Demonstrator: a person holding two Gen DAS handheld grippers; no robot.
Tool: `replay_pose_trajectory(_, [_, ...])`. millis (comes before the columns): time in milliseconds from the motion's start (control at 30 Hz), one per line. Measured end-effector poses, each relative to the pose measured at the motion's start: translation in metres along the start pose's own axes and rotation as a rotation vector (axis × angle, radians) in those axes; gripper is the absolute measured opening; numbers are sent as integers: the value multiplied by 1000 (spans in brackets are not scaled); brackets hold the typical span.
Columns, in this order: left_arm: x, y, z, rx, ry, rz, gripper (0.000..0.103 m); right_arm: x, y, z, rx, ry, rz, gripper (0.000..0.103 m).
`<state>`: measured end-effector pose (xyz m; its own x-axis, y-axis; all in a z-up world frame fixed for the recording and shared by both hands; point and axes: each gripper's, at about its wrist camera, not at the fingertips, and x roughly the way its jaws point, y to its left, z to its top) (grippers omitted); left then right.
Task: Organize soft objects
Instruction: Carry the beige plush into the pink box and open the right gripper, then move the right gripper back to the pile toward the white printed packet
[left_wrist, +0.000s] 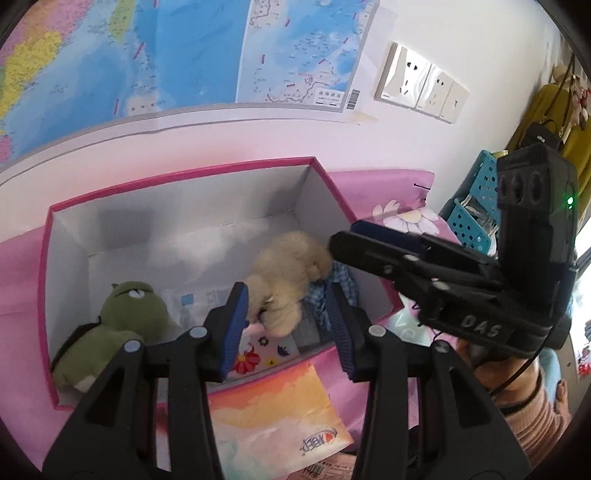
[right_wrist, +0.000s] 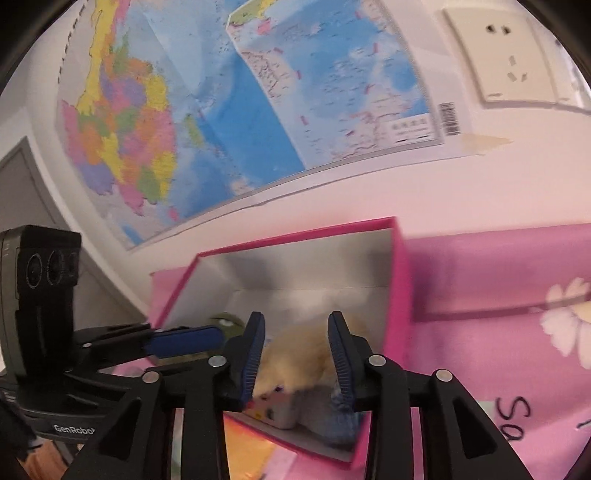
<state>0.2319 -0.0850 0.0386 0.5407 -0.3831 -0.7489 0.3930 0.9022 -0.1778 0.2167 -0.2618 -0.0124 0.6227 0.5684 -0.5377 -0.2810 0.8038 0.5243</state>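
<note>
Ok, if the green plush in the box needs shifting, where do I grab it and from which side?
Probably the rounded head of the green plush, coming straight down from above. It sits leaning in the box's near-left corner, walls close on two sides, so a side approach looks blocked. The head is the highest, most exposed part. Close the jaws across its width; the left gripper is nearer.

A: Box (left_wrist: 177, 177) open on top; bare floor at the back and middle between green plush (left_wrist: 118, 317) and cream plush (left_wrist: 288, 269).

B: Right side is crowded: cream plush, checked cloth (left_wrist: 343, 277), right gripper (left_wrist: 354, 240) over the right wall.
</note>
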Motion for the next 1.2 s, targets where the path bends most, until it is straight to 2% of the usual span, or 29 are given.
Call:
replay_pose_trajectory(100, [-8, -2, -11, 26, -22, 10, 46, -10, 5, -5, -38, -2, -6, 43])
replay_pose_trajectory(267, [-32, -9, -30, 73, -66, -16, 46, -23, 16, -11, -71, 8, 8, 46])
replay_pose_trajectory(433, [-69, -13, -60, 115, -118, -29, 50, -47, 31, -22, -67, 13, 104, 52])
replay_pose_trajectory(600, [-92, -2, -93, 98, -123, -35, 53, -74, 52, -44, -92, 38, 222, 55])
replay_pose_trajectory(833, [-108, 29, -151, 20, -65, -8, 53, -89, 75, -92, -123, 144, 331, 56])
replay_pose_trajectory(967, [-111, 39, -184, -22, -19, 6, 53, -89, 81, -123, -87, 223, 389, 57])
replay_pose_trajectory(1200, [-109, 46, -233, -82, 75, -14, 53, -74, 96, -184, -52, 407, 439, 57])
